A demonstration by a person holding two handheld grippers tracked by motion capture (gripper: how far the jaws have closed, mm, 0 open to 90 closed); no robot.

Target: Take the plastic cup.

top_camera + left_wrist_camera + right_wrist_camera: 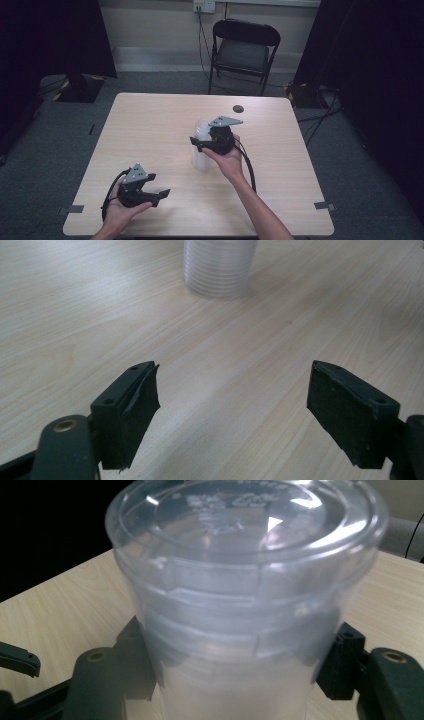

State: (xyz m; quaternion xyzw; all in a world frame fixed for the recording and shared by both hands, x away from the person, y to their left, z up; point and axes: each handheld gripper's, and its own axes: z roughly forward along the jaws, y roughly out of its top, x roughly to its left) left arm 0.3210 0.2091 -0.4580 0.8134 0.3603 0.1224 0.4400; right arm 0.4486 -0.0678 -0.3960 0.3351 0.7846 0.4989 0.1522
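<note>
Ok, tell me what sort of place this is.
Probably a lab or recording room: a bare wooden table on grey carpet, dark curtains at both sides, a folding chair by the wall, cables across the floor.

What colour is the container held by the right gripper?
Clear, colourless plastic container, best seen in the right gripper view.

Your light wood table (150,130) carries 2 things.
You have 1 clear plastic cup stack (201,145) standing upright near the table's middle, slightly right, and 1 small dark round disc (238,108) lying flat toward the far right edge, well apart from the stack. The tabletop has rounded corners.
</note>
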